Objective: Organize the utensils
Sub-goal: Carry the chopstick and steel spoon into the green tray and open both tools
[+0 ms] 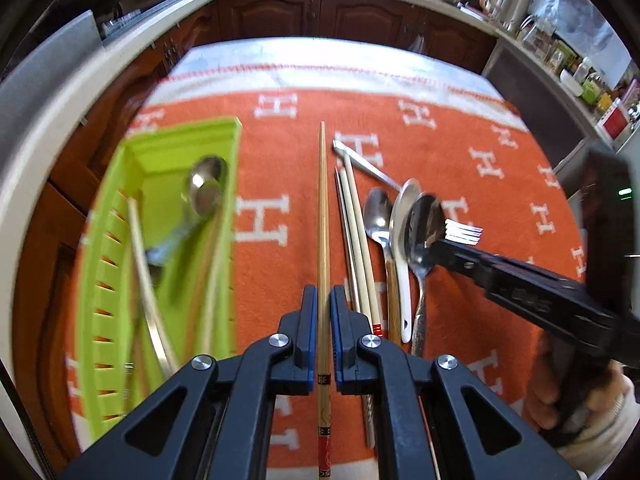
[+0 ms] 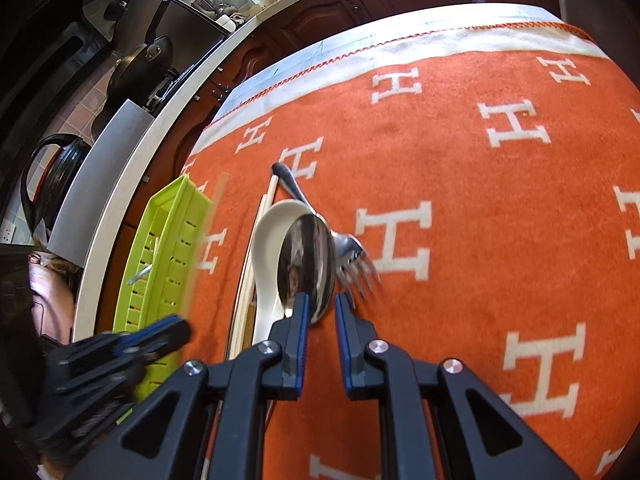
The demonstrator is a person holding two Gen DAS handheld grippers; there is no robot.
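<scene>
Clamped on one chopstick [image 1: 323,216], left gripper [image 1: 323,300]; three spoons [image 1: 424,228] beside.

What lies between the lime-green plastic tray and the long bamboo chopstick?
Only bare orange blanket separates the tray from the chopstick, in the left wrist view.

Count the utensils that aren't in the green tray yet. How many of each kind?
Chopsticks: 3 (wooden chopstick in the left gripper, grey chopstick, cream chopstick)
Spoons: 3 (wooden-handled spoon, white ceramic spoon, metal spoon)
Forks: 1 (fork)
Total: 7
</scene>
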